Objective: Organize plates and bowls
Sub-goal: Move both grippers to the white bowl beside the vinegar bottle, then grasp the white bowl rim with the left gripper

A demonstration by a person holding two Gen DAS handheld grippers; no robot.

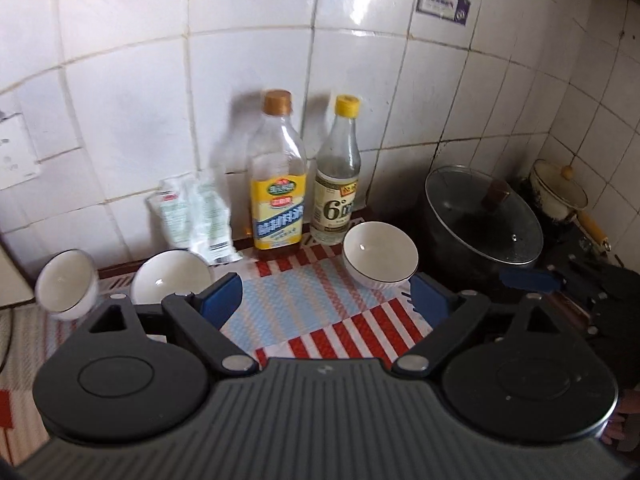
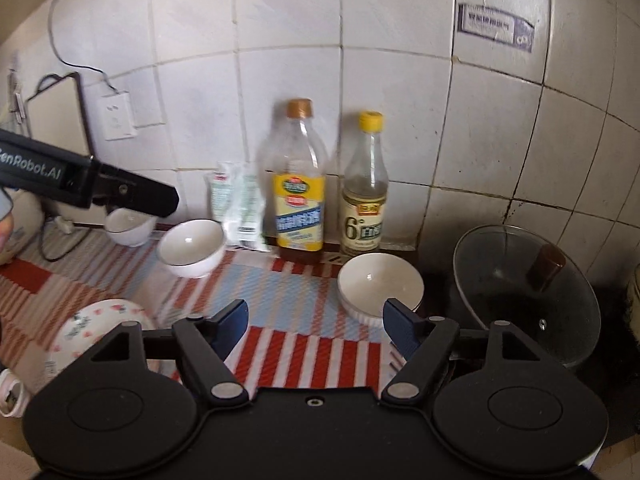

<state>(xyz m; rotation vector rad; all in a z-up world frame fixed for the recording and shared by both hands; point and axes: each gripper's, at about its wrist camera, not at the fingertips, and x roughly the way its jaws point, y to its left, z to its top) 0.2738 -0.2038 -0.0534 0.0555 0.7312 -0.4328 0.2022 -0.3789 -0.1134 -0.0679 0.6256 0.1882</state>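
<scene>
Three white bowls (image 2: 380,284) upright; thin dark rims.

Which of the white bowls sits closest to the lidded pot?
The white bowl in front of the yellow-capped bottle, right beside the pot. The other two white bowls sit far off to the left, past the packet.

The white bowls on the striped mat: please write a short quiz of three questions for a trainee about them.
1. How many plain white bowls stand on the striped mat?
2. True or false: the right gripper holds a bowl.
3. Which bowl is nearest the lidded pot: A left bowl, B middle bowl, C right bowl?

Key: 1. Three. 2. False; it is open and empty. 3. C.
</scene>
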